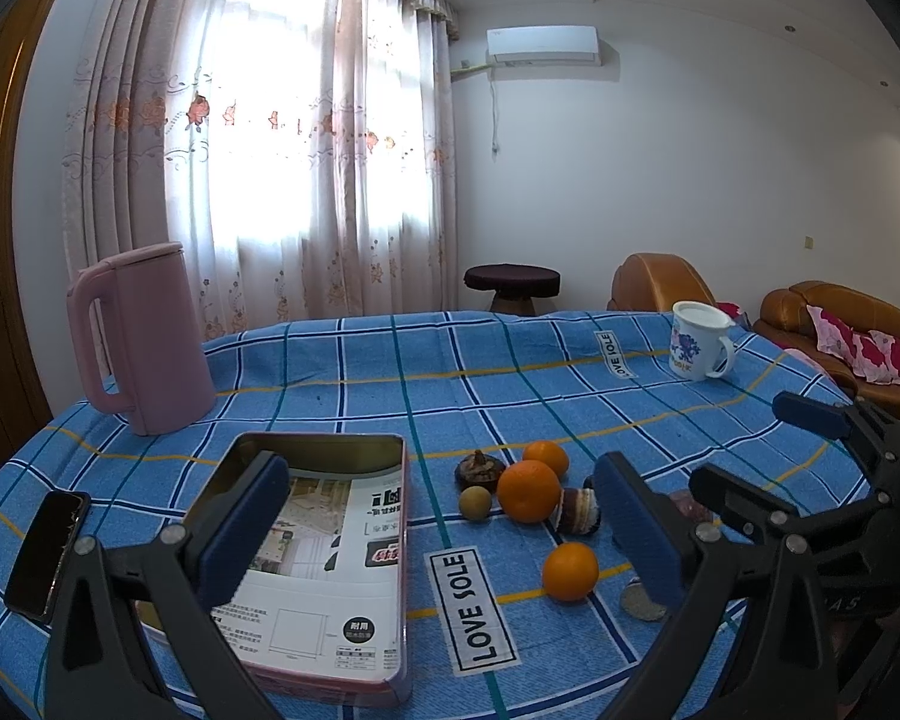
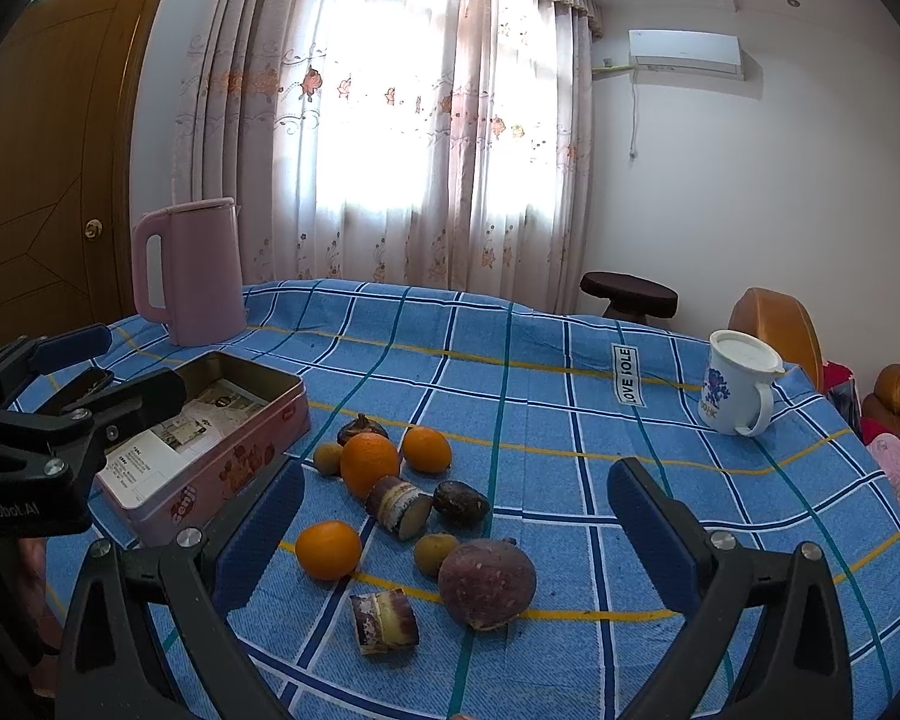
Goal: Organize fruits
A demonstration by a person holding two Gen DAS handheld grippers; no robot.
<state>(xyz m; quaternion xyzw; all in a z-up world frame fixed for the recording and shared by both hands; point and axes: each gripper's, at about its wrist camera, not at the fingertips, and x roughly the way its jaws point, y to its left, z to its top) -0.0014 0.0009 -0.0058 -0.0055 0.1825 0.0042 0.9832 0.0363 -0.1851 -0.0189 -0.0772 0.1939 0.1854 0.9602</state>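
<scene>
Fruit lies loose on the blue checked tablecloth [image 2: 570, 420]: three oranges [image 2: 369, 463] [image 2: 426, 450] [image 2: 328, 549], a big purple fruit [image 2: 486, 582], two cut cane pieces [image 2: 399, 507] [image 2: 384, 621], a dark mangosteen [image 2: 361, 429] and small brownish fruits [image 2: 435, 552]. An open pink tin [image 2: 222, 468] lined with printed paper stands to their left. My right gripper [image 2: 456, 540] hangs open above the fruit, holding nothing. My left gripper [image 1: 444, 534] is open too, with one finger over the tin [image 1: 403, 540] and the other near an orange [image 1: 570, 571].
A pink kettle [image 1: 141, 342] stands at the back left and a lidded white mug [image 2: 738, 384] at the back right. A black phone [image 1: 45, 552] lies left of the tin. Brown sofas [image 1: 840, 324] and a dark stool [image 1: 512, 282] stand beyond the table.
</scene>
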